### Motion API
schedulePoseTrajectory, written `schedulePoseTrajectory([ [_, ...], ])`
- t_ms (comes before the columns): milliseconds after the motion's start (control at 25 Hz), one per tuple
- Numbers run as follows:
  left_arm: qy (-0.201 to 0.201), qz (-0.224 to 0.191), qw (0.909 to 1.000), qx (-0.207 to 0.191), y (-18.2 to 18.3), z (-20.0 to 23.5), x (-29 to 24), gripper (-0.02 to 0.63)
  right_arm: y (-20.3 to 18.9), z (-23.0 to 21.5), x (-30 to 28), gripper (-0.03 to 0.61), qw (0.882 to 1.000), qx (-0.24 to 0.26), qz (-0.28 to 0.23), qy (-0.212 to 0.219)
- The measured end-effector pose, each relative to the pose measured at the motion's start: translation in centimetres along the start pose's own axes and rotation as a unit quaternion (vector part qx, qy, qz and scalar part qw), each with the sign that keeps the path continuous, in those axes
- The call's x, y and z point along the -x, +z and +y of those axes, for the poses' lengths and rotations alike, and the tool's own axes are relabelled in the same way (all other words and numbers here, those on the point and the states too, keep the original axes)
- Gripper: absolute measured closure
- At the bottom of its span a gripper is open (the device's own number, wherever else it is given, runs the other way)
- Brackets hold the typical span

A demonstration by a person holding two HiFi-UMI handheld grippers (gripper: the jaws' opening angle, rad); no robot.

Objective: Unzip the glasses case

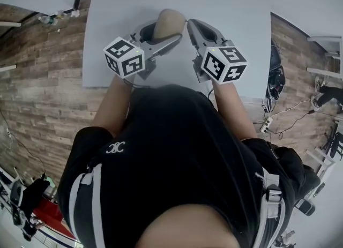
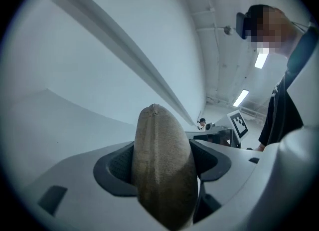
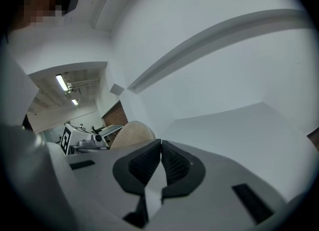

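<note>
The left gripper [image 1: 159, 37], held near level on an outstretched forearm, clamps the tan glasses case [image 1: 169, 23] edge-up above the white table [image 1: 236, 6]. The right gripper [image 1: 191, 25] points just beside the case, jaws closed together with nothing between them.

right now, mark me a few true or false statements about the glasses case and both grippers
1. The left gripper grips the glasses case between its jaws. True.
2. The right gripper has its jaws wide apart. False: they are shut together, with nothing seen between them.
3. The case lies untouched, with no gripper on it. False: the left gripper clamps it.
4. In the right gripper view, the case sits beside the jaws, not between them. True.
5. The case is tan. True.
</note>
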State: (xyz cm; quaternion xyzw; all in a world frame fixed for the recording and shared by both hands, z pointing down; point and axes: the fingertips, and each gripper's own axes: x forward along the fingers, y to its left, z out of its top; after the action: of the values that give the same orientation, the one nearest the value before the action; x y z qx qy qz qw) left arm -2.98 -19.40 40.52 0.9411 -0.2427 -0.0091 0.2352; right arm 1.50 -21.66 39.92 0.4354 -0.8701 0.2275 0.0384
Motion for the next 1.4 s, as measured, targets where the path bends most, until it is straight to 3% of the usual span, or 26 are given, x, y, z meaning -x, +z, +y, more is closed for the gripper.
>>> schedulePoseTrajectory([
  [160, -0.002, -0.032, 0.9985, 0.045, 1.2, 0.8, 1.1, 0.293, -0.5, 1.2, -0.6, 0.558, 1.000, 0.003, 0.010, 0.015],
  [400, 0.000, -0.055, 0.9950, 0.083, 1.7, 1.5, 1.9, 0.293, -2.0, 2.2, -0.6, 0.560, 0.999, 0.012, 0.030, 0.030],
  [640, -0.002, -0.060, 0.9934, 0.098, 2.0, 2.0, 1.8, 0.293, -2.4, 2.4, -0.7, 0.560, 0.999, 0.014, 0.036, 0.034],
  [880, -0.002, -0.100, 0.9836, 0.150, 3.3, 3.7, 2.2, 0.292, -4.1, 3.6, -0.6, 0.560, 0.995, 0.075, 0.061, 0.035],
  [1400, 0.017, -0.117, 0.9707, 0.209, 2.4, 5.3, 2.6, 0.291, -6.9, 4.6, -0.1, 0.560, 0.985, 0.113, 0.101, 0.078],
])
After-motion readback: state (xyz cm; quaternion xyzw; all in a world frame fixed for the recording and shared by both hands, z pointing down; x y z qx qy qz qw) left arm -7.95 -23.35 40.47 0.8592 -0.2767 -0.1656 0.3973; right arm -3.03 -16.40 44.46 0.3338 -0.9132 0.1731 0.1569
